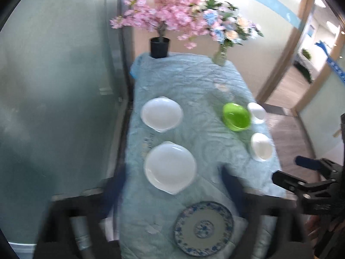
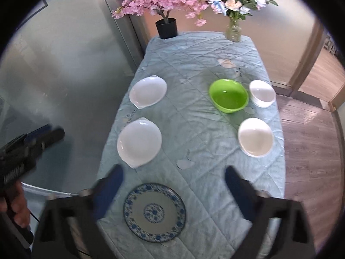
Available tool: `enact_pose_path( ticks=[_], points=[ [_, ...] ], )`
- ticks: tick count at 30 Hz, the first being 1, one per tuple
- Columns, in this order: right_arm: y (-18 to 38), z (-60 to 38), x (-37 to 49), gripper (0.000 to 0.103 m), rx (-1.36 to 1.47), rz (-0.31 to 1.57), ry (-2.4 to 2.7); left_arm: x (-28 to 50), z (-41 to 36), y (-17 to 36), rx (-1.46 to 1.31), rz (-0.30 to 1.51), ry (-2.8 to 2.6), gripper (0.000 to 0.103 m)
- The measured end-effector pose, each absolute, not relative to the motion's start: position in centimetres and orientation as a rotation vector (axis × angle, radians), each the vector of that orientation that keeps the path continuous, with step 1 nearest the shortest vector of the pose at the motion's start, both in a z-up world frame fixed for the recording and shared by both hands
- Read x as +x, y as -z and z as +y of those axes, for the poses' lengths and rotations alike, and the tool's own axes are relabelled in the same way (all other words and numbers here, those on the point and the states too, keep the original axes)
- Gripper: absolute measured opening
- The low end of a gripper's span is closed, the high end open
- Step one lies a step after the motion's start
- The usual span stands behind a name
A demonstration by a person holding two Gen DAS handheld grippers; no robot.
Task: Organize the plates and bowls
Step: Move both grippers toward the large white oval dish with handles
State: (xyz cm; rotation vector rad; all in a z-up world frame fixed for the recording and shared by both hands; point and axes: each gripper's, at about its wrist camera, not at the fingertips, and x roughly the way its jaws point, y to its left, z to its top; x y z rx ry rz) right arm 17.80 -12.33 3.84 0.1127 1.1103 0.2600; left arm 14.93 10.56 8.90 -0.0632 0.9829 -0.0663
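Observation:
On the light blue quilted tablecloth (image 2: 200, 142) lie a blue-patterned plate (image 2: 154, 212) at the near edge, two white eared plates (image 2: 139, 143) (image 2: 148, 91) on the left, and a green bowl (image 2: 228, 96) with two white bowls (image 2: 262, 92) (image 2: 255, 137) on the right. My right gripper (image 2: 173, 169) hangs open above the patterned plate, holding nothing. My left gripper (image 1: 173, 176) is also open and empty, high over the near white plate (image 1: 170, 169) and the patterned plate (image 1: 203, 228). The green bowl (image 1: 236, 116) shows blurred in this view.
A black pot of pink blossoms (image 2: 166, 29) and a glass vase of flowers (image 2: 233, 31) stand at the table's far end. A frosted glass wall (image 2: 64, 64) runs along the left. Wooden floor (image 2: 312, 129) lies to the right. A hand (image 2: 15, 207) holds the other gripper.

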Motion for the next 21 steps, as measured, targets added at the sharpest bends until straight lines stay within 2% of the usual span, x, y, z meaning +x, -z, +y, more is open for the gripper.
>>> enact_pose_path(
  ticks=[15,21],
  points=[
    [-7.5,-9.1,28.6,0.102,0.043,1.061,-0.333,24.3,16.8,-7.2,-0.093,1.014,0.098,0.097],
    [-4.2,-5.8,29.6,0.102,-0.001,1.109,-0.394,26.8,18.5,-2.5,-0.155,1.094,0.12,0.097]
  ],
)
